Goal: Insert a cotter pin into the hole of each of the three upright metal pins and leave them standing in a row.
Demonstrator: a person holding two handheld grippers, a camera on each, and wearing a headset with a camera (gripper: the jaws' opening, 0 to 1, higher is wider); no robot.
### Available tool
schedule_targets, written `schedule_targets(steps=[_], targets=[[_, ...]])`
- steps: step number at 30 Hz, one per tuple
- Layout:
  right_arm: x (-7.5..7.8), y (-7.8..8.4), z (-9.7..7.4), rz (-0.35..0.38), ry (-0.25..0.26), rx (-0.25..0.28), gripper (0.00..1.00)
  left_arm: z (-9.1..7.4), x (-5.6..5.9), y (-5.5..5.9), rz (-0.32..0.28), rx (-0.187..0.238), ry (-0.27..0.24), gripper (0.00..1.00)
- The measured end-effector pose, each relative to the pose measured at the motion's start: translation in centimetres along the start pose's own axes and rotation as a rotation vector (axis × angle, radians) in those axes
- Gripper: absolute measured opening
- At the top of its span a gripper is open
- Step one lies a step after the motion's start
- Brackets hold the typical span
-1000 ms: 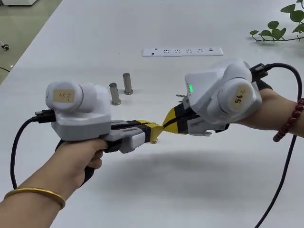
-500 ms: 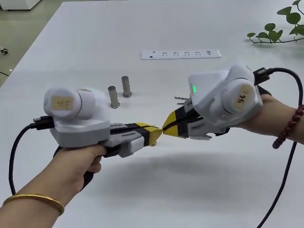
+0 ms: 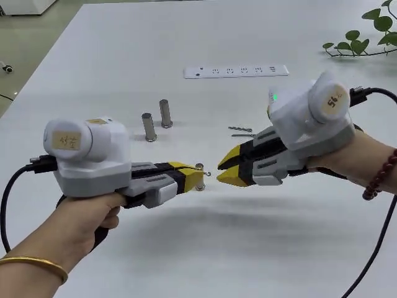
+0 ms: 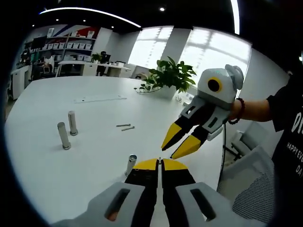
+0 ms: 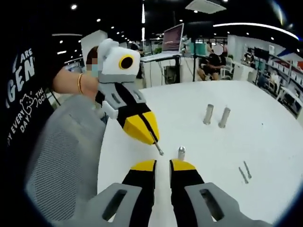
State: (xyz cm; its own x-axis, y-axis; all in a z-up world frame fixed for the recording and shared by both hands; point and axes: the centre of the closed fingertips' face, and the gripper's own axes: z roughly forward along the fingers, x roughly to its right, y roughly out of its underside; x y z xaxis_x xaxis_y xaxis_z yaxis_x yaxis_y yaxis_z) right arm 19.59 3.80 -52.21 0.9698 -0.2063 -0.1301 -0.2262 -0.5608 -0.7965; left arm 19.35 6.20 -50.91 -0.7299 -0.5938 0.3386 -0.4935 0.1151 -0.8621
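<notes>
My left gripper (image 3: pixel 193 179) (image 4: pixel 160 164) is shut on a thin cotter pin (image 5: pixel 158 147) that sticks out past its yellow tips. One short metal pin (image 3: pixel 200 169) (image 4: pixel 130 164) (image 5: pixel 181 152) stands on the white table right beside those tips. Two more metal pins (image 3: pixel 148 126) (image 3: pixel 165 113) stand upright farther back on the left. My right gripper (image 3: pixel 222 174) (image 5: pixel 163 165) faces the left one from a short gap, its jaws open and holding nothing. Two spare cotter pins (image 3: pixel 240 131) (image 4: pixel 125 126) lie on the table behind it.
A white power strip (image 3: pixel 236 71) lies across the far side of the table (image 3: pixel 205 248). Plant leaves (image 3: pixel 363 37) reach in at the far right corner. A grey mesh chair (image 5: pixel 61 161) stands close to the near table edge.
The right gripper has drawn back to the right and opened; its tips met the left gripper's tips before. The left gripper keeps the cotter pin and has shifted slightly left.
</notes>
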Motion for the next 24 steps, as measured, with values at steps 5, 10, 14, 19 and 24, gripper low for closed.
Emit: schedule_targets(steps=[5, 10, 14, 19, 24], targets=[[-1.0, -0.4, -0.4, 0.125, -0.056, 0.077, 0.07, -0.2, 0.3, 0.2, 0.031, 0.003, 0.026, 0.00], [-1.7, -0.4, -0.8, 0.177, -0.100, 0.116, 0.08, -0.4, 0.9, 0.2, 0.059, 0.015, 0.069, 0.00], [-2.6, -0.2, -1.0, 0.215, -0.141, 0.131, 0.08, -0.6, 1.6, 0.0, 0.089, 0.034, 0.113, 0.00], [-3.3, -0.4, -1.3, 0.234, -0.175, 0.162, 0.08, -0.7, 2.3, 0.0, 0.094, 0.044, 0.157, 0.00], [-4.1, -0.6, -1.4, 0.230, -0.213, 0.171, 0.07, -0.9, 2.8, 0.2, 0.100, 0.043, 0.189, 0.00]])
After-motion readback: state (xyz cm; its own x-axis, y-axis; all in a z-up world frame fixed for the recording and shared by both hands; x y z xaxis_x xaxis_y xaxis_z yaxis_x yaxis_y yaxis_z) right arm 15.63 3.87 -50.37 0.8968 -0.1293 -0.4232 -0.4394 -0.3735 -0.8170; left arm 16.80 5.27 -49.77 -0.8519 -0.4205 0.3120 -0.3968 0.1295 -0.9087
